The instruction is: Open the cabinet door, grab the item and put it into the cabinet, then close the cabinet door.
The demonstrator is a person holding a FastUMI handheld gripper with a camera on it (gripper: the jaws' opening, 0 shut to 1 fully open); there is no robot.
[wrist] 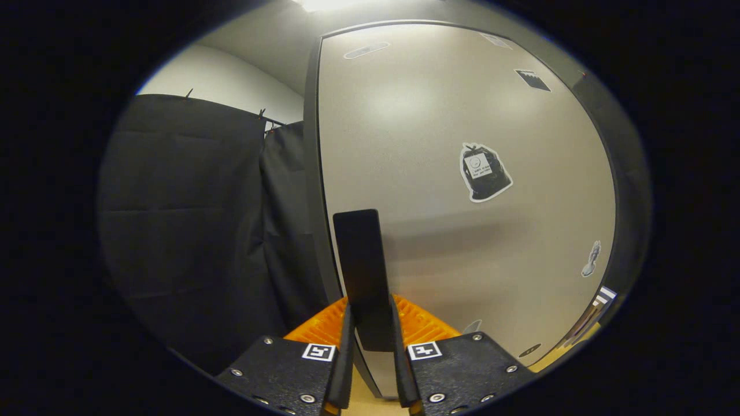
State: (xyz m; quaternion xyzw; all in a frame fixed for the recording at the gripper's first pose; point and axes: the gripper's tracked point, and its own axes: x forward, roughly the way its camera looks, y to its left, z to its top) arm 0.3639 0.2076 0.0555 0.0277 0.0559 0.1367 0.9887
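Observation:
A pale beige cabinet door [451, 173] with a dark rim rises right in front of me. Near its left edge, a flat black handle [358, 254] stands upright off the door. My gripper [371, 323] is shut on the lower part of this handle, one finger pressing on each side. The handle's upper half sticks up beyond the fingertips. I cannot tell whether the door is ajar or flush with the cabinet.
Black booth cloth [191, 231] hangs just left of the door's edge, with white wall [231, 81] above it. Several stickers [484, 171] sit on the door face. A strip of wood-coloured surface [370, 398] shows below, between the fingers.

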